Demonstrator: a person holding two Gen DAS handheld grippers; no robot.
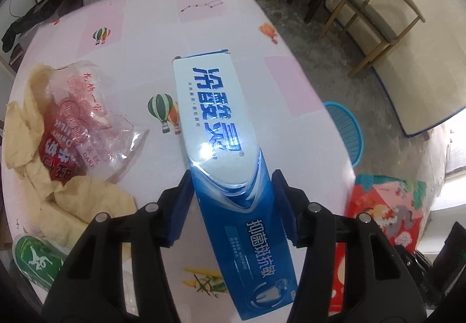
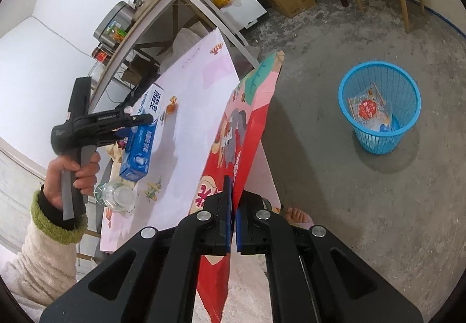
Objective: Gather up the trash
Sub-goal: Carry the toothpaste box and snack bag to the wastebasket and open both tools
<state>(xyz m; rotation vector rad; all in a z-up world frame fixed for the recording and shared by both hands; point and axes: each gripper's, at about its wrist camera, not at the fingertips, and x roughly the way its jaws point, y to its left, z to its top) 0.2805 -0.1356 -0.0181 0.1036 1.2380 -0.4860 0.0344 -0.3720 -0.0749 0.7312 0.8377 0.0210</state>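
While the left gripper (image 1: 233, 206) has a blue and white toothpaste box (image 1: 224, 148) between its two pads, its jaws stand about half open; the left pad touches the box's edge, and whether the right pad presses on it cannot be told. Left of that gripper, on the pink table (image 1: 139, 32), lie crumpled tan paper (image 1: 26, 125), a clear plastic bag with red print (image 1: 87, 119) and a red milk wrapper (image 1: 58, 157), all just beside one another. Nearer and further left sits a green-labelled bottle (image 1: 35, 259). To the gripper's right, past the table edge, a blue basket (image 1: 349, 131) stands on the floor.

In the right wrist view, a hand (image 2: 72, 177) in a cream sleeve (image 2: 38, 250) holds the left gripper's handle at far left, with the toothpaste box under its fingers. Ahead, the right gripper (image 2: 233, 224) is clamped tight on the edge of a red printed paper bag (image 2: 241, 131), which stands upright and hides part of the table behind it. To its right, well apart, the blue basket (image 2: 378, 107) holds a wrapper with a red seal (image 2: 368, 109).
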